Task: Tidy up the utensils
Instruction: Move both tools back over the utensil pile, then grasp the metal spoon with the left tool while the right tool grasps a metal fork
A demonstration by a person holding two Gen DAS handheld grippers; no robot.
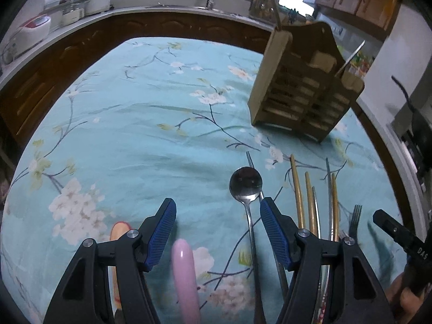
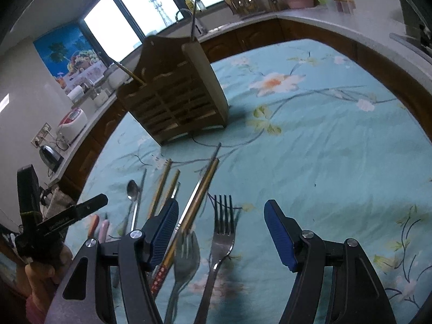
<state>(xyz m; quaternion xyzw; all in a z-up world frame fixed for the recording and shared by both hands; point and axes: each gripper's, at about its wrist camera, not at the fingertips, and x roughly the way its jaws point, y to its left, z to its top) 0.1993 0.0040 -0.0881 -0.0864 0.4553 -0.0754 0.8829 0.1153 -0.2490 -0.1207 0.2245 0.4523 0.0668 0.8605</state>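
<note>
Both claws stand open and hold nothing. The left claw (image 1: 218, 213) hangs over a pink rounded handle (image 1: 185, 275) and a steel spoon (image 1: 245, 183) lying between its blue pads on the worktop's teal floral cloth (image 1: 140, 124). The right claw (image 2: 220, 216) straddles a steel four-tined fork (image 2: 222, 232) — beside it lie gold-and-steel chopsticks (image 2: 201, 191). The slatted wooden utensil holder (image 2: 178, 100) stands further back, two sticks already in it.
</note>
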